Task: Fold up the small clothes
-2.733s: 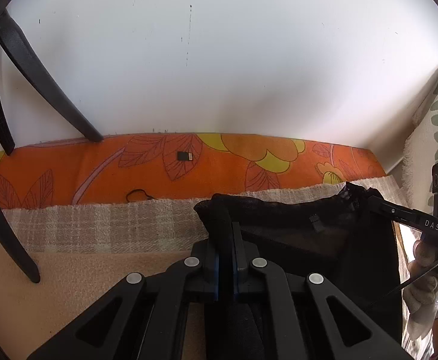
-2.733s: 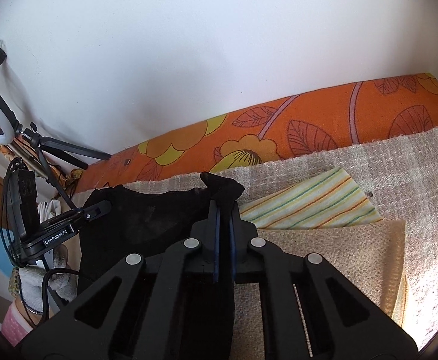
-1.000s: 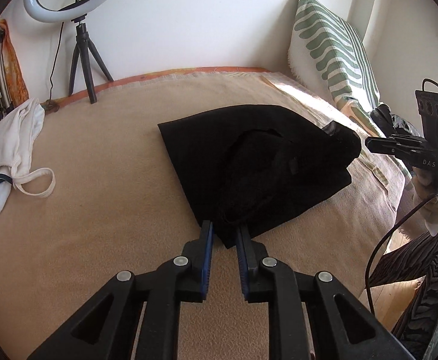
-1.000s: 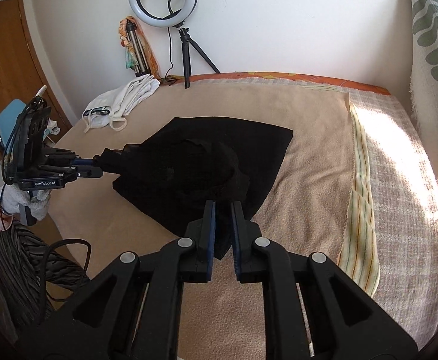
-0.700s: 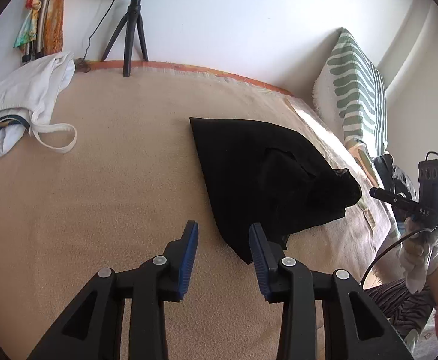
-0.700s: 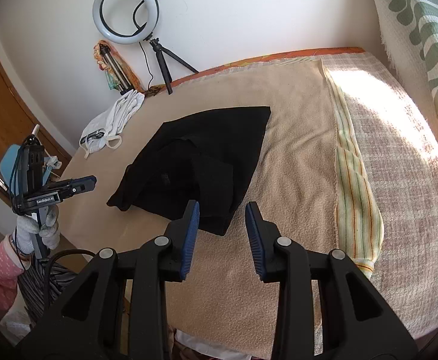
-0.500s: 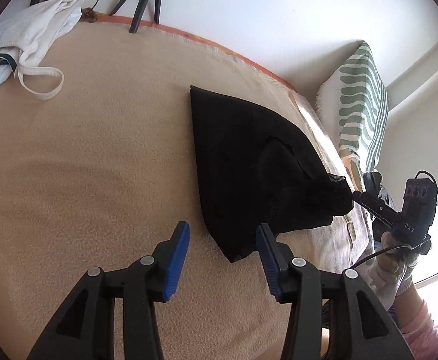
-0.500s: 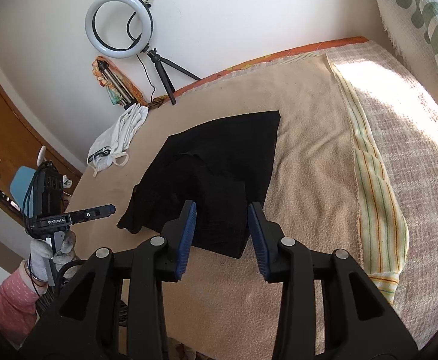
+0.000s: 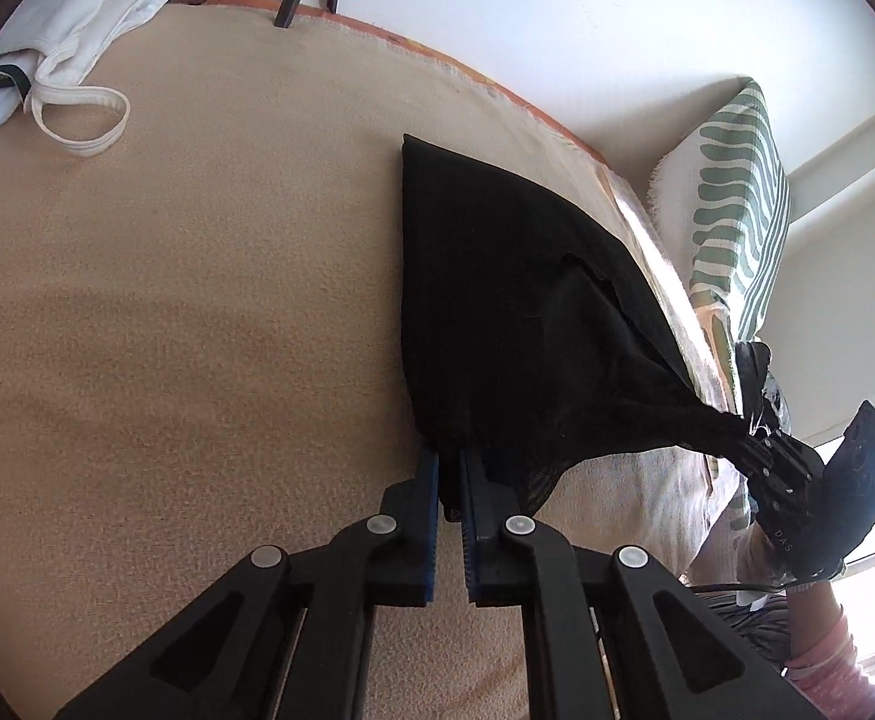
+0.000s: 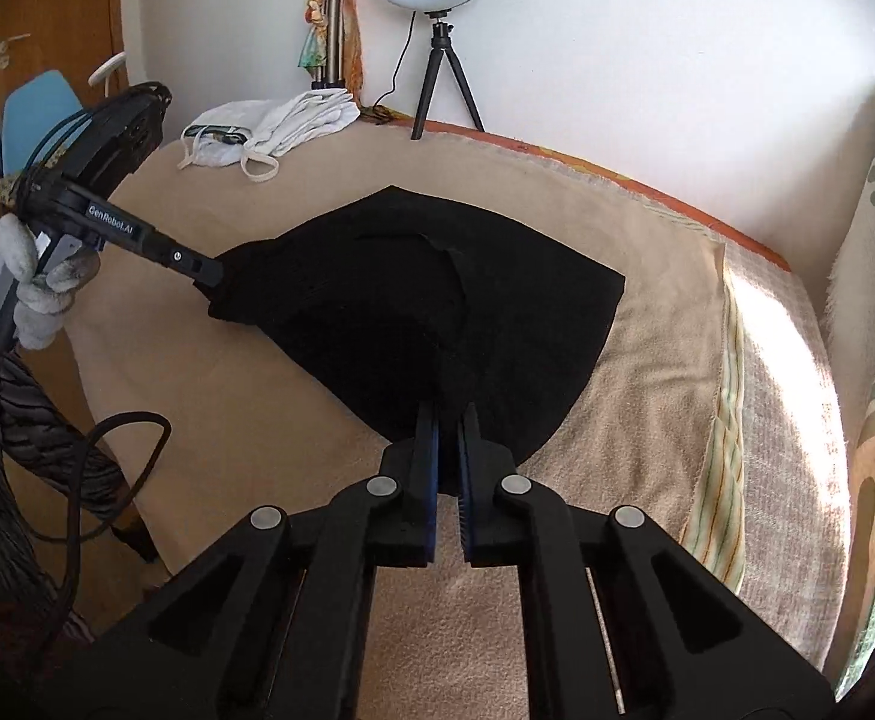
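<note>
A black garment lies on the beige blanket, folded over itself; it also shows in the right wrist view. My left gripper is shut on the garment's near corner. It shows from the side in the right wrist view, pinching the left corner. My right gripper is shut on the garment's near edge. It shows in the left wrist view, pinching a stretched-out corner at the right.
A white garment lies at the blanket's far left; it also shows in the right wrist view. A ring light on a tripod stands at the wall. A green-striped pillow leans at the right. A striped cloth lies along the bed's right side.
Both grippers were open half a second ago above the garment. Now each has closed on a corner of the black garment near the bed's front edge.
</note>
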Action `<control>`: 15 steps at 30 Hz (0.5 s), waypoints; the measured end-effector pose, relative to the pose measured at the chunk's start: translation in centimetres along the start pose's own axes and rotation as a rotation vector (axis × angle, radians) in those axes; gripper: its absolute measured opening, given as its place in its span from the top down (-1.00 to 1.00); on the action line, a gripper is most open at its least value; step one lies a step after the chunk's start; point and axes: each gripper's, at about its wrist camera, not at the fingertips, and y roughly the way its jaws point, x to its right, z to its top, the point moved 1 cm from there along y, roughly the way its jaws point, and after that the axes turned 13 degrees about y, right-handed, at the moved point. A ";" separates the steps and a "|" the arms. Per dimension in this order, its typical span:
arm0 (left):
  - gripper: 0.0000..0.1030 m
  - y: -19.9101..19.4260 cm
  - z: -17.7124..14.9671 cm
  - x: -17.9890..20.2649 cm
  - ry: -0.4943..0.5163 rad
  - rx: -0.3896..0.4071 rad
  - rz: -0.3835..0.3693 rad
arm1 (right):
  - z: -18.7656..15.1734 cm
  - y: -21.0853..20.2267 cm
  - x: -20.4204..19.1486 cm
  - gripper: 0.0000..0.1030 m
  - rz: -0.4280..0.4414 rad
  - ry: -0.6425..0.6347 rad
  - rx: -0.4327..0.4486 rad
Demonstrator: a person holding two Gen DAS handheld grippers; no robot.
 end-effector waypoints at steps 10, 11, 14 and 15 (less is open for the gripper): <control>0.46 -0.3 -1.0 -1.2 -0.048 0.001 -0.012 | -1.3 -0.9 8.2 0.13 0.193 0.570 -0.057; 0.46 -0.2 -1.0 -1.2 -0.049 0.000 -0.011 | -1.7 -0.2 9.1 0.13 0.228 0.647 -0.082; 0.47 -0.1 -0.8 -0.7 -0.029 -0.002 -0.013 | -3.0 1.8 10.5 0.13 0.350 0.828 -0.150; 0.50 -0.1 -0.7 -0.6 -0.023 -0.003 -0.017 | -3.5 2.5 10.6 0.13 0.384 0.873 -0.169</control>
